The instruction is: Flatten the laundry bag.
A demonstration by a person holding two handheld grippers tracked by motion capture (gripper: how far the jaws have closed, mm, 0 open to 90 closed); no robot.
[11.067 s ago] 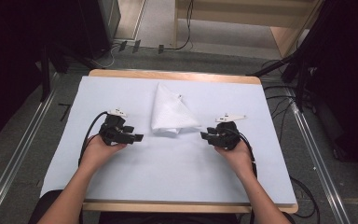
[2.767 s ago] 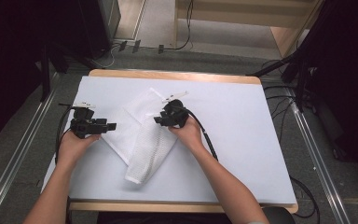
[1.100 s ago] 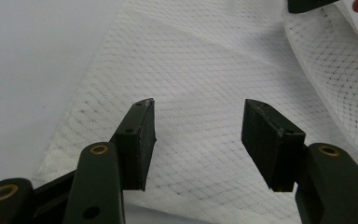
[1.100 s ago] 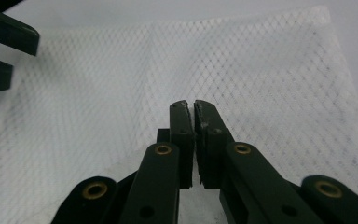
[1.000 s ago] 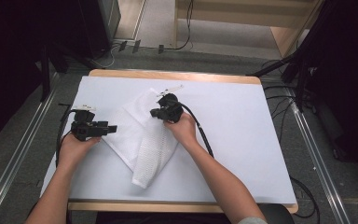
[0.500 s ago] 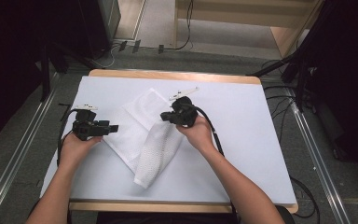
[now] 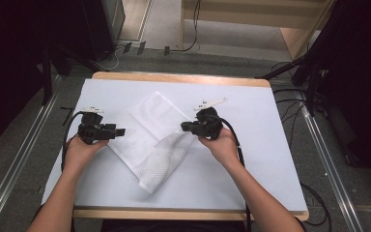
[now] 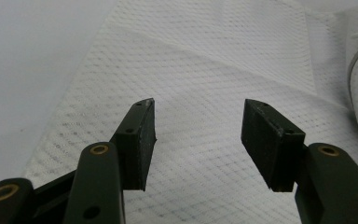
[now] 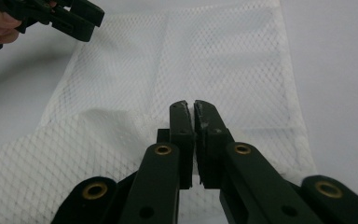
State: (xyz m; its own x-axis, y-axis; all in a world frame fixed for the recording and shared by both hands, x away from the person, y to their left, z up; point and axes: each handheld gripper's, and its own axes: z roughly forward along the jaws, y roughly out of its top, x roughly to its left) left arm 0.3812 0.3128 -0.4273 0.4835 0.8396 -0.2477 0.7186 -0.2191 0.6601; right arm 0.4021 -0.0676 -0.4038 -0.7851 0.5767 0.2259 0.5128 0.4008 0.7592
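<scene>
Setting: pale blue-white bench (image 7: pixel 270 159) at centre frame, wooden edge front and back, grey floor and dark equipment around it.

Object: white mesh laundry bag (image 7: pixel 149 126) lying slightly left of the bench's middle, its long axis running from upper centre down to a folded corner at lower centre; one flap is doubled over along the lower right edge.

Left tongs (image 7: pixel 117 131): held at the left of the high view, pointing right at the bag's left edge. In the left gripper view the left tongs (image 8: pixel 196 135) stand released, jaws well apart, over flat mesh (image 8: pixel 205 70) and gripping nothing.

Right tongs (image 7: pixel 185 127): held just right of the bag's middle, pointing left. In the right gripper view the right tongs (image 9: pixel 194 122) are clenched, jaws nearly together over the mesh (image 9: pixel 223 60); whether a layer of mesh is pinched between them cannot be told.

Key relation: the bag lies between the two tongs, the folded flap directly below the right pair, so the right hand (image 7: pixel 220 145) is the nearer one to that fold.

Judgement: a folding or spreading step appears under way, with the flap the likely next thing to be moved.
</scene>
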